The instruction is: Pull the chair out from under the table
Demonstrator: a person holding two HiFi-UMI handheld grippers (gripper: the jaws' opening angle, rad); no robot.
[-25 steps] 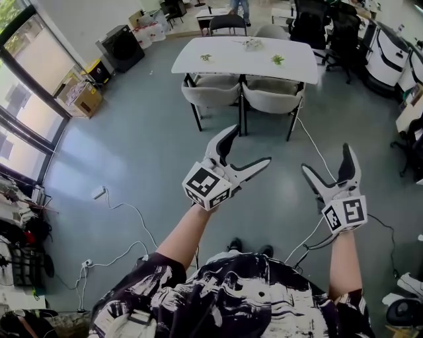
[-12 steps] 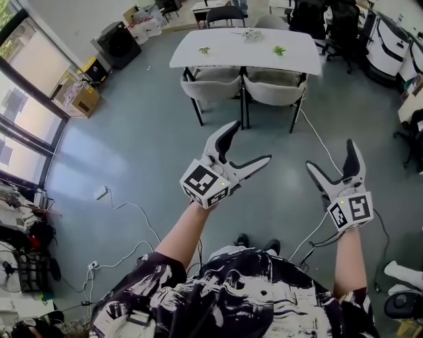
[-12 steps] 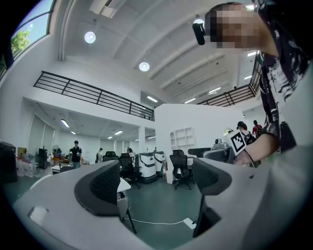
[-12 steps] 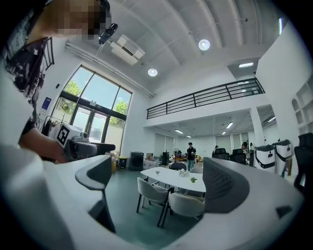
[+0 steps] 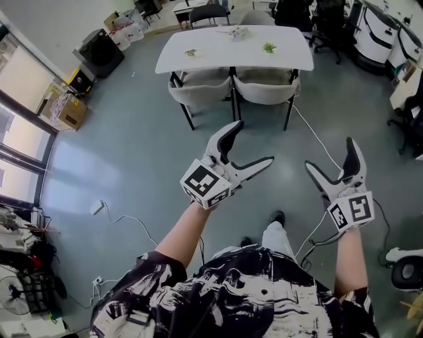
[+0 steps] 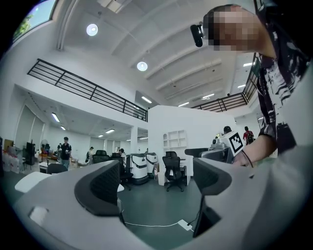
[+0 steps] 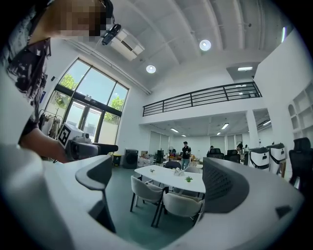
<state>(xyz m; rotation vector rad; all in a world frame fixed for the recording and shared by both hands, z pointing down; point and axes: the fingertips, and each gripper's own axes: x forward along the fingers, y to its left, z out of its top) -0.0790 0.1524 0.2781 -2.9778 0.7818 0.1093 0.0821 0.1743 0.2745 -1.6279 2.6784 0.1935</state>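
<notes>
Two grippers are held up in front of the person, well apart from the furniture. The left gripper (image 5: 251, 142) has its jaws spread wide with nothing between them. In the left gripper view the gap shows only grey floor, a white adapter cable (image 6: 184, 225) and, far off, a black office chair (image 6: 174, 168). The right gripper (image 5: 329, 155) is likewise released and empty. In the right gripper view the white table (image 7: 156, 174) and its seats appear far off between the jaws.

In the head view the white table (image 5: 234, 54) stands at the top of the picture. Two pale chairs are tucked under its near edge, side by side. They are the window-side chair (image 5: 198, 91) and the second chair (image 5: 266, 87). Each has its back toward the person and its seat under the tabletop. Neither gripper touches either one. A dark chair (image 5: 208, 13) stands at the table's far side.

Small plants sit on the tabletop, and the green plant (image 5: 269, 47) lies above the second chair. A white floor cable (image 5: 316, 144) runs from beside that chair's leg toward the right gripper. At the left edge are tall windows (image 5: 23, 129), with a cardboard box (image 5: 63, 109) near them. The person's patterned shirt (image 5: 231, 290) fills the bottom of the head view.
</notes>
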